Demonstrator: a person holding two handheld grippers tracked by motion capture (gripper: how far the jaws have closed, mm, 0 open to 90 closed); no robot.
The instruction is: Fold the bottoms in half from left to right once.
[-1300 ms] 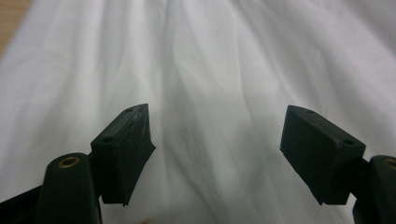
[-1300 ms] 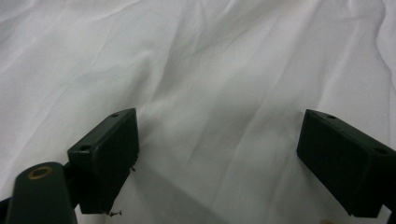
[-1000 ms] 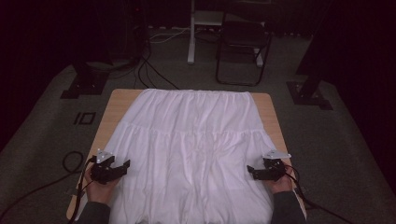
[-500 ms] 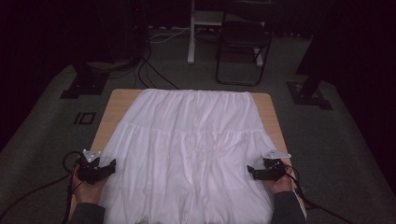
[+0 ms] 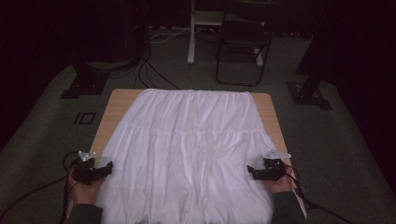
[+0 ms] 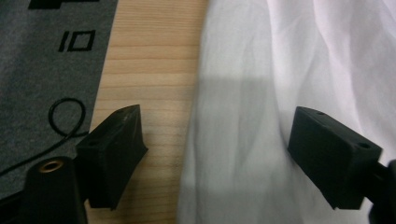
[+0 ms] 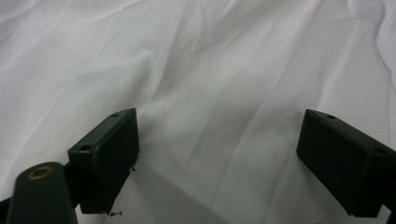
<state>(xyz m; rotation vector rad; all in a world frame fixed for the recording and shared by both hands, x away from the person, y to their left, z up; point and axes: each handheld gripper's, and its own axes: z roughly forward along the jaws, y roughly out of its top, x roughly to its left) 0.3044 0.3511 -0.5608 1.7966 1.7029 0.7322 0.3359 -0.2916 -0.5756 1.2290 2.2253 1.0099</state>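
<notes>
A white gathered skirt [image 5: 187,140] lies spread flat over a wooden table [image 5: 119,100], waistband at the far end. My left gripper [image 5: 108,167] sits at the table's near left edge, its jaws pointing right toward the cloth. In the left gripper view it [image 6: 217,140] is open and has just been opening wider; the skirt's left edge [image 6: 243,116] and bare wood [image 6: 149,70] lie below the gap, unpinched. My right gripper [image 5: 251,171] rests at the skirt's near right edge, pointing left. Its jaws [image 7: 217,144] stand open above wrinkled cloth [image 7: 210,70].
Grey carpet surrounds the table. A black folding chair [image 5: 243,42], a white stand post [image 5: 191,37] and floor cables [image 5: 154,70] are beyond the far end. Dark stand feet [image 5: 86,84] [image 5: 308,91] flank the table. A cable loop [image 6: 65,116] lies left of it.
My left gripper has slid left, from over the skirt's left part to the table's left edge, and its jaws have spread. The right gripper and the skirt stay put.
</notes>
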